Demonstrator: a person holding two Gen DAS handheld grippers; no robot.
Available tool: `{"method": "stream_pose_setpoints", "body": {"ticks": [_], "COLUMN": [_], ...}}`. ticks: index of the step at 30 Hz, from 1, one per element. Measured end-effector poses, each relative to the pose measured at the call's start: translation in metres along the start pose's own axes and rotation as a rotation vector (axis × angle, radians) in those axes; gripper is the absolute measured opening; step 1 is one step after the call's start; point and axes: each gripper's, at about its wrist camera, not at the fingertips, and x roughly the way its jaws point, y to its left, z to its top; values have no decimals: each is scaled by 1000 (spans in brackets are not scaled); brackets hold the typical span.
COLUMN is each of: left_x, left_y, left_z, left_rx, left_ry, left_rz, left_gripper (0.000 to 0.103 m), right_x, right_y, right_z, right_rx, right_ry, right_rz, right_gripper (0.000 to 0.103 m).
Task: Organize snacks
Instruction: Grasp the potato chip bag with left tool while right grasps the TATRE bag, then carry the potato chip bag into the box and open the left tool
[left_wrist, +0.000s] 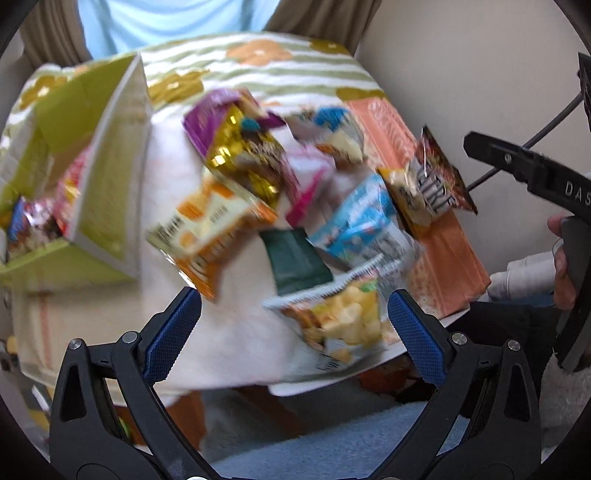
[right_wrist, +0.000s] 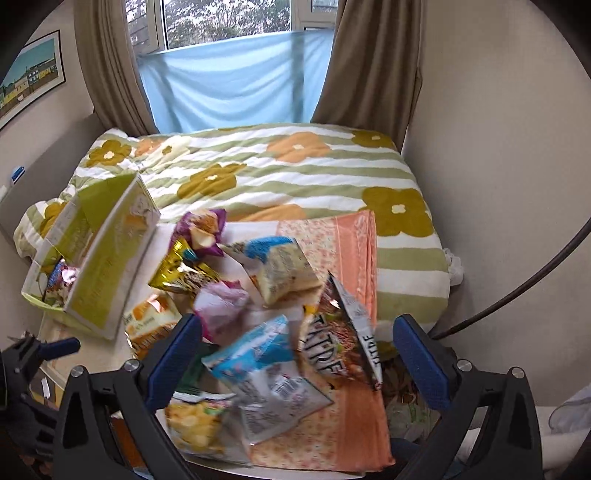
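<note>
Snack packets (right_wrist: 266, 314) piled mid-bed on the white/orange cloths, few already in green box (left_wrist: 107, 192) at bed's left edge. Left gripper (left_wrist: 293, 317) & right gripper (right_wrist: 297, 354) both wide open, empty, hovering at near edge. Step: picking; next needs closing on one packet, prob the popcorn bag (left_wrist: 343, 317)

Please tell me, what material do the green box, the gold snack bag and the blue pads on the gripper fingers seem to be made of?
Green box: likely printed cardboard, with flat stiff walls and pale cut edges.
Gold snack bag: seemingly metallised plastic film, with mirror-like glints and creases.
Blue pads of the left hand-held gripper: probably rubber or textured plastic, matte with a fine grid pattern.
</note>
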Motion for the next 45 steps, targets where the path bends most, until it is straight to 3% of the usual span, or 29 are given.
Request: {"method": "stream_pose_setpoints", "body": {"ticks": [8,20,22,24,30,35,45], "left_x": [56,105,108,110,107,99,73], "left_y": [-18,-25,-22,-20,-21,-20,-22], "left_z": [-26,-43,-45,-48,-49,-43,-35], "left_rx": [-97,-165,-179,-197,-189,-176,-136], "left_ry": [109,161,162,162,153,141,98], "left_rz": [-14,26,21,-4,-2,7,7], "left_gripper": [100,99,92,76,65,63,63], "right_x": [44,87,92,96,105,107,106], "right_y": [-26,-24,-23,-23,-21,-16,-12], "right_z": [-15,-30,-31,-32,-34,-34,-38], "right_rx": [-41,-176,-190,-199,-231,-262,-302], "right_ry": [77,116,122,125,123,118,119], "right_rz": [28,19,20,20,-6,-19,-86], "right_gripper": [103,103,103,103,103,101,64]}}
